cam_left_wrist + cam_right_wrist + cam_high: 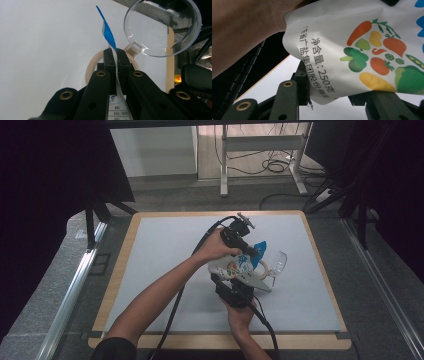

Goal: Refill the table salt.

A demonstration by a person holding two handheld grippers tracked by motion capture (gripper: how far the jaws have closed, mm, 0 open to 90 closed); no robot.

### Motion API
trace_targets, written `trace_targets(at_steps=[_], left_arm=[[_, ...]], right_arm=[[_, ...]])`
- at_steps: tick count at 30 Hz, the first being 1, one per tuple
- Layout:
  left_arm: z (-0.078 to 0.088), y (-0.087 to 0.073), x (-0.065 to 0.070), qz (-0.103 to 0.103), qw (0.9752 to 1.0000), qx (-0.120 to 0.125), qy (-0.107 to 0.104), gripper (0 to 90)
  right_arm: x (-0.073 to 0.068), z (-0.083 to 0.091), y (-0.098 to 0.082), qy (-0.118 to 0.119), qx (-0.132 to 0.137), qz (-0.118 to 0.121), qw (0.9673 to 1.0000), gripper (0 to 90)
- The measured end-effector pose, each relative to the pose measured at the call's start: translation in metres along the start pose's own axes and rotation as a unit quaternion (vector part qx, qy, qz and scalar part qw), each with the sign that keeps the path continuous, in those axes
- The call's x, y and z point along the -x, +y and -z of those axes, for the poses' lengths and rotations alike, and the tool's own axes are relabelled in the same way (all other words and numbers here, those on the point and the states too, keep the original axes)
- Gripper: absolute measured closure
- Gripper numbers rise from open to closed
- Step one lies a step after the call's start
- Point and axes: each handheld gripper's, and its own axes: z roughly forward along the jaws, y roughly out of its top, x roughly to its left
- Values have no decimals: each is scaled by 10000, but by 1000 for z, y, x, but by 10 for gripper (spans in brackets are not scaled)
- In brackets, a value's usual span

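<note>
A white bag (234, 267) printed with vegetables and a blue top is held up over the middle of the mat between both grippers. My left gripper (254, 253) comes in from the upper left, shut on the bag's blue top edge (108, 33); its jaws (115, 51) pinch the film flat. My right gripper (231, 281) reaches up from the front with its jaws (337, 96) closed on the bag's lower corner (362, 37). Under the bag stands a container with a tan ring mouth (92, 68) and an open, hinged clear lid (162, 27), also the clear lid (279, 260) to the bag's right.
A pale mat (160, 250) covers the wood-edged table (116, 275). Cables trail from both grippers toward the front edge. Metal rails run along both sides, and a desk frame (260, 150) with floor cables stands beyond the far edge.
</note>
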Motion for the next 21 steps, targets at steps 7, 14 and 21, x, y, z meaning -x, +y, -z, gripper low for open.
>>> trace_targets(at_steps=[7, 14, 21], left_arm=[[0, 0, 0, 0, 10000, -4, -4, 898], [1, 0, 0, -2, 10000, -11, -2, 898], [0, 0, 1, -8, 10000, -16, -4, 898]], right_arm=[[1, 0, 0, 12, -9, -9, 10000, 601], [0, 1, 0, 35, 4, -48, 10000, 601], [0, 1, 0, 39, 0, -40, 10000, 601]])
